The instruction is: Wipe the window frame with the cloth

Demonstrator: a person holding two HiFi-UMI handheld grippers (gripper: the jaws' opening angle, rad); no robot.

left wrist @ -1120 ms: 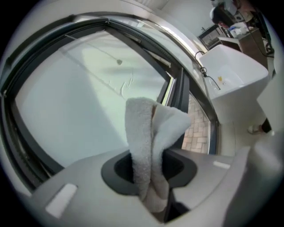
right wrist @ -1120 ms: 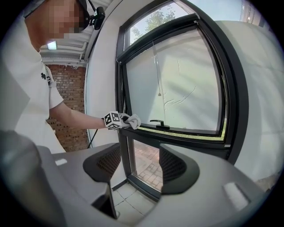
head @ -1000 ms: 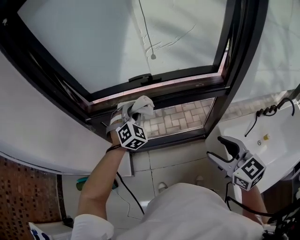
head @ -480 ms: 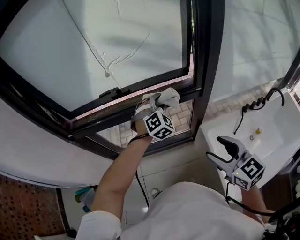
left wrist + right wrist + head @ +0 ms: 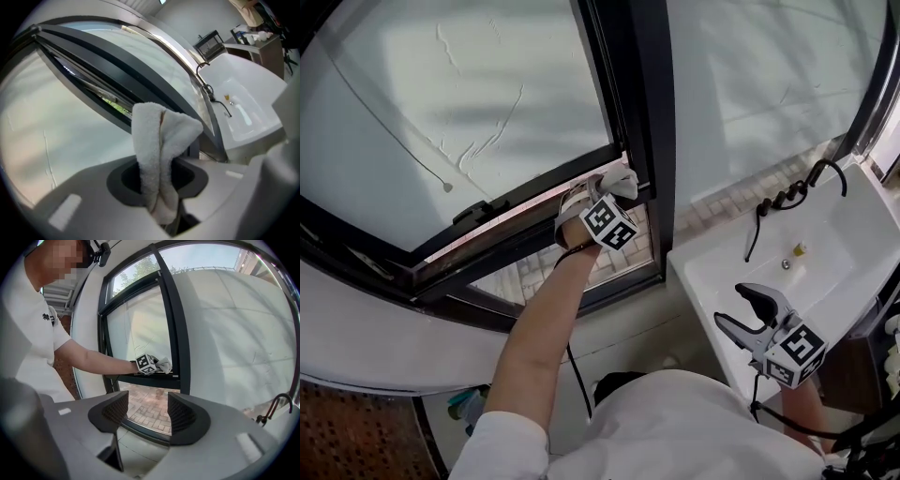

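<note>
Left gripper (image 5: 161,201) is shut tight on the cloth (image 5: 159,140), a white, fluffy, folded rag. It sticks straight out, long end against the dark window frame (image 5: 642,112). Right gripper (image 5: 143,411) is open, holding nothing.

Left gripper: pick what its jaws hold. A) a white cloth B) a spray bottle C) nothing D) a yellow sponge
A: in the left gripper view, the left gripper has its jaws closed on a folded white cloth, held up near the dark window frame.
</note>
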